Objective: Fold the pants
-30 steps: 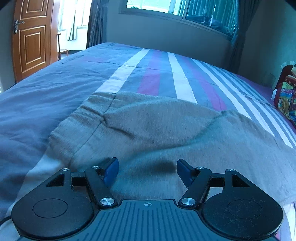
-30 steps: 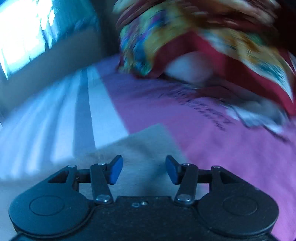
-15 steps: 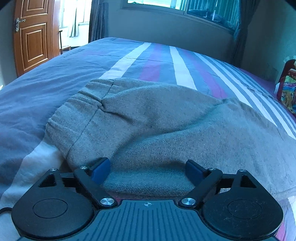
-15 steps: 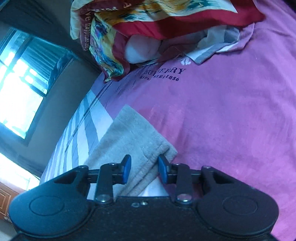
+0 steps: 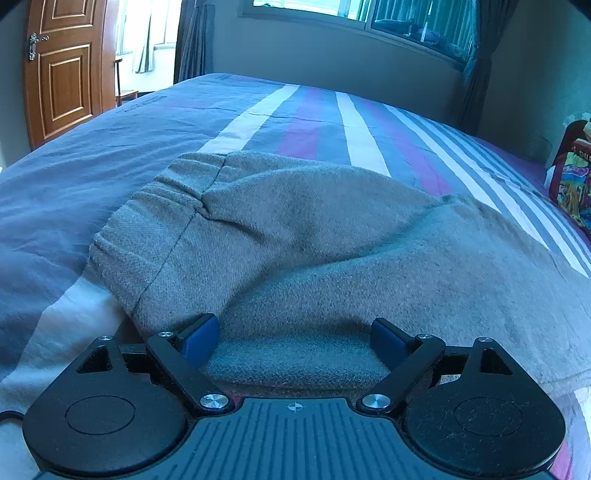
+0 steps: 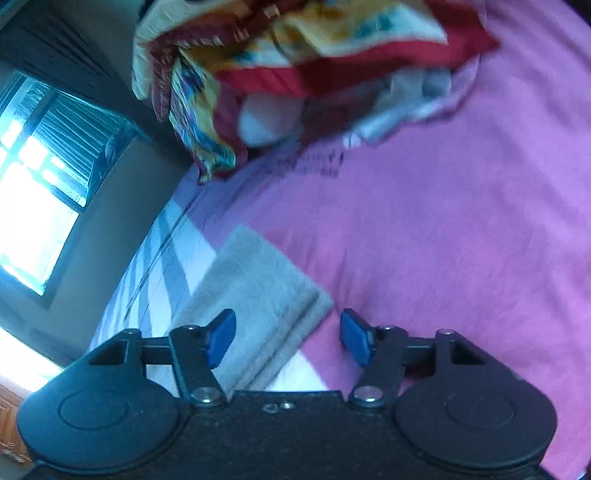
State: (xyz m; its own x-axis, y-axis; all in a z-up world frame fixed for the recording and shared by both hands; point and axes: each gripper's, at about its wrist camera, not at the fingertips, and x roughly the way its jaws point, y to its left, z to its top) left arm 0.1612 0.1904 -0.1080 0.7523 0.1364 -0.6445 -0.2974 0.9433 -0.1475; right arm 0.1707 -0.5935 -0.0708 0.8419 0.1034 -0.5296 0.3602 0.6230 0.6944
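Grey-brown sweatpants (image 5: 303, 236) lie folded lengthwise on the striped bed, with the elastic waistband (image 5: 159, 199) at the left. My left gripper (image 5: 293, 338) is open, its blue pads on either side of the near folded edge of the seat area. In the right wrist view the ribbed leg cuff (image 6: 266, 302) lies on the pink sheet. My right gripper (image 6: 288, 338) is open just above the cuff's end, holding nothing.
The striped duvet (image 5: 321, 114) covers the bed. A colourful red and yellow blanket (image 6: 295, 55) is heaped beyond the cuff; it also shows at the right edge of the left wrist view (image 5: 572, 184). A wooden door (image 5: 62, 70) stands far left, a window (image 5: 369, 14) behind.
My right gripper was nearly shut around the cuff and has opened wide, leaving the cuff on the sheet. My left gripper has backed off slightly with its jaws open.
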